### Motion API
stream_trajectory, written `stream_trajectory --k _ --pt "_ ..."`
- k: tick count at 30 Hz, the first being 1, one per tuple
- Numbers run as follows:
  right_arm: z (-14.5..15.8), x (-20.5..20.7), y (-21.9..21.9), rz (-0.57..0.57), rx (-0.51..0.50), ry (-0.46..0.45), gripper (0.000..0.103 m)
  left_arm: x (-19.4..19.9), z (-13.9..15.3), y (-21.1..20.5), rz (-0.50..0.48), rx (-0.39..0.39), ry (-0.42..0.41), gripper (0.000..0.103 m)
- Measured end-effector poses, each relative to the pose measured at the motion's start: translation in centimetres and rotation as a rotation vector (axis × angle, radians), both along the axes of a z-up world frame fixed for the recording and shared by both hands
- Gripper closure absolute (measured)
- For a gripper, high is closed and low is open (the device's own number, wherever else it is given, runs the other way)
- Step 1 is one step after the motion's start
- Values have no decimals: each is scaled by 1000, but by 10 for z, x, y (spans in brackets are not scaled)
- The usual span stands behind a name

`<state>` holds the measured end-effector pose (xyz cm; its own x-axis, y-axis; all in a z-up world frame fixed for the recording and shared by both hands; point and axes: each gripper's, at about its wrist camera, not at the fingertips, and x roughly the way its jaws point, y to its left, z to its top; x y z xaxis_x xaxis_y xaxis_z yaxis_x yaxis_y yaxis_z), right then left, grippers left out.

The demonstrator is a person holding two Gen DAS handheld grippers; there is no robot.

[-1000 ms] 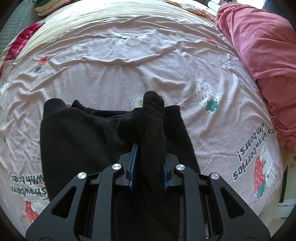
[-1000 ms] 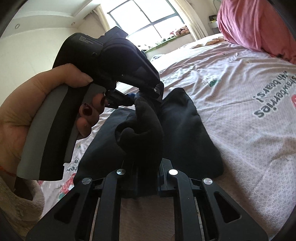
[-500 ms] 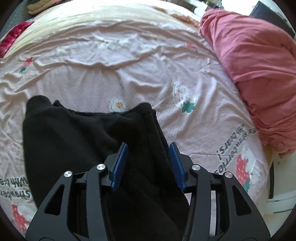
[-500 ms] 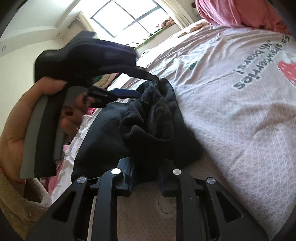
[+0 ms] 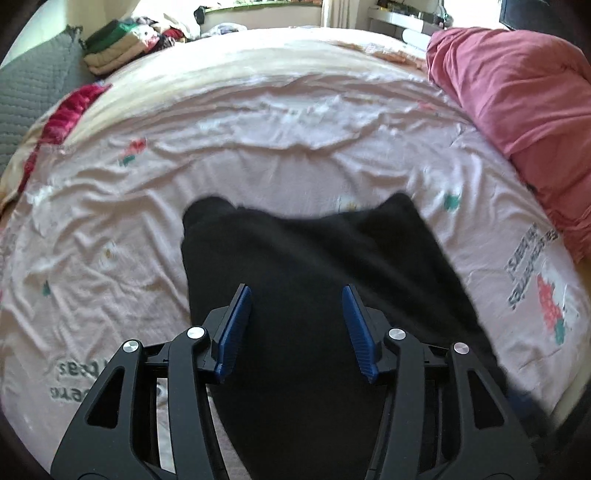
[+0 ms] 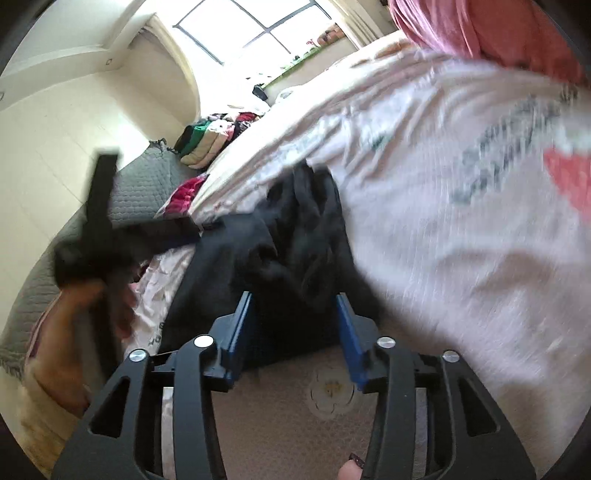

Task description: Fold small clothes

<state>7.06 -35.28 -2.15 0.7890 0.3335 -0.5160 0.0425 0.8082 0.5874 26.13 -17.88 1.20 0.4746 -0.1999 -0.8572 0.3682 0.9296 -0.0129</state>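
Note:
A small black garment (image 5: pixel 306 266) lies folded on the pink strawberry-print bedsheet (image 5: pixel 258 147). My left gripper (image 5: pixel 297 317) is open and empty, raised above the garment's near part. In the right wrist view the garment (image 6: pixel 295 243) lies bunched on the sheet, and my right gripper (image 6: pixel 293 325) is open with its blue pads either side of the garment's near edge, holding nothing. The left gripper's handle and the hand on it (image 6: pixel 96 251) show blurred at the left of that view.
A dusky red duvet (image 5: pixel 517 99) is heaped at the right of the bed. Folded clothes (image 5: pixel 114 51) are stacked at the far left, beside a grey quilted cushion (image 5: pixel 29 96). A window (image 6: pixel 266 29) is behind the bed.
Both grippers have opened and let go of the black garment. The left gripper has pulled back and up. The garment now lies flat on the sheet.

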Motion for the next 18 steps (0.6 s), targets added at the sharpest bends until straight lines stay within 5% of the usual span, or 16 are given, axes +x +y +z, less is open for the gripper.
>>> stream_trajectory --k 2,6,13,18 --pt "14 14 -8 23 -27 -9 47 -3 -7 3 5 -5 -8 59" --pt "29 59 -16 62 -132 36 46 -10 -9 6 6 -34 -41 57" --pt "6 140 9 218 -300 169 46 -22 -13 2 -18 -24 -89 52" --pt "-11 165 17 238 -304 218 46 -24 -14 4 -25 -41 -95 51"
